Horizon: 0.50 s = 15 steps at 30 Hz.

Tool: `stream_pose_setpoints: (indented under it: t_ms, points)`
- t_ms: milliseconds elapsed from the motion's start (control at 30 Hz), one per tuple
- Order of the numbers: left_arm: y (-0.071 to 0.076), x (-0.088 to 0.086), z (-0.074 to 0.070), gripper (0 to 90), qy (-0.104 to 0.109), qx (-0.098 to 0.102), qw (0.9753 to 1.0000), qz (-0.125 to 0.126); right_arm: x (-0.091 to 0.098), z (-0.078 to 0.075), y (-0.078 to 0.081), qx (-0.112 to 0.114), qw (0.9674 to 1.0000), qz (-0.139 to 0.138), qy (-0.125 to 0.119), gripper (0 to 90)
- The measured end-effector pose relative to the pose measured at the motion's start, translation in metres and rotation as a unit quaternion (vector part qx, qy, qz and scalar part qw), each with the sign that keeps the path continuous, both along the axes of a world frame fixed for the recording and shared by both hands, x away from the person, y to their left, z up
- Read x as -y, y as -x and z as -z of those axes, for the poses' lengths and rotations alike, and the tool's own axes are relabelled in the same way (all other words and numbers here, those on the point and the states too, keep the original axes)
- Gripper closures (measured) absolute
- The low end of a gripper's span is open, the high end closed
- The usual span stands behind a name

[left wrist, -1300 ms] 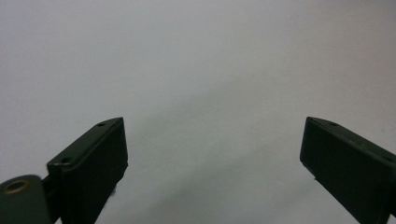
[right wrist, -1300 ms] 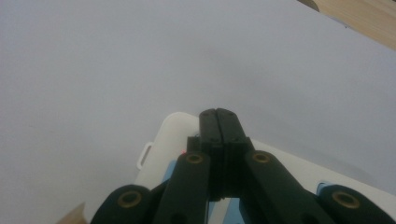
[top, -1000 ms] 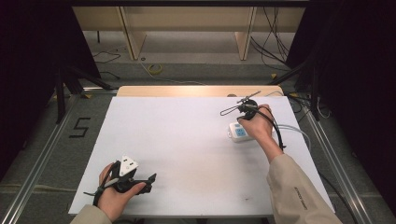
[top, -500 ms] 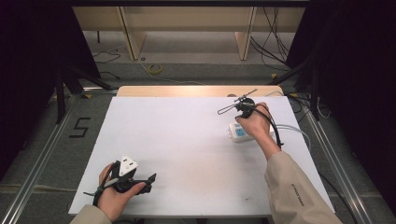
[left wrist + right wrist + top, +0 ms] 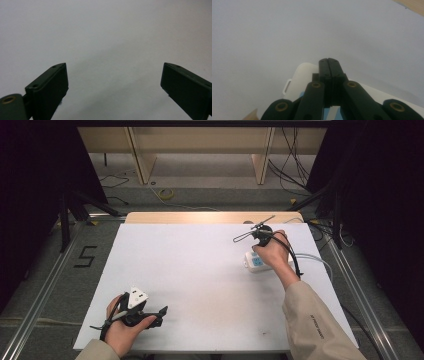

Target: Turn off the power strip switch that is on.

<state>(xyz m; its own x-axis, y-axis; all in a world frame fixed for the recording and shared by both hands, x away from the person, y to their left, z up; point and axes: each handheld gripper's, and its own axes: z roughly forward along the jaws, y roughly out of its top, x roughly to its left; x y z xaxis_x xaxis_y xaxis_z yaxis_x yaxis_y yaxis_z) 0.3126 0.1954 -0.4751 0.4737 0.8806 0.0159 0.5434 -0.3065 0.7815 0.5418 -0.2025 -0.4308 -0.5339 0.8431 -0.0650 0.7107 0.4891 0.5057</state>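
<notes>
Little has changed over the last second: the right gripper (image 5: 262,234) is kept over the white power strip (image 5: 257,262) near the table's (image 5: 200,270) far right edge, and the left gripper (image 5: 150,314) is kept at rest on the near left corner, well apart from it. From this stillness a pause is judged, with the right jaws poised on the strip, perhaps to press its switch, rather than any step completed. In the right gripper view the right gripper (image 5: 328,61) is seen clenched, jaws pressed flat together with nothing between them, directly above the strip's rounded end (image 5: 302,75); that closeness is hidden by the hand in the high view. In the left gripper view the left gripper (image 5: 113,77) is shown released, jaws wide apart over bare tabletop.
</notes>
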Motion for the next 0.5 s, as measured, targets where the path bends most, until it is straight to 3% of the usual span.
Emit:
stream_pose_setpoints:
  t_ms: [500]
  points:
    - [0.0,0.0007,0.0,7.1,0.0,0.002,1.0,0.001,-0.0018,0.0013,-0.0019,-0.016,0.9998,-0.004,0.005,90.0]
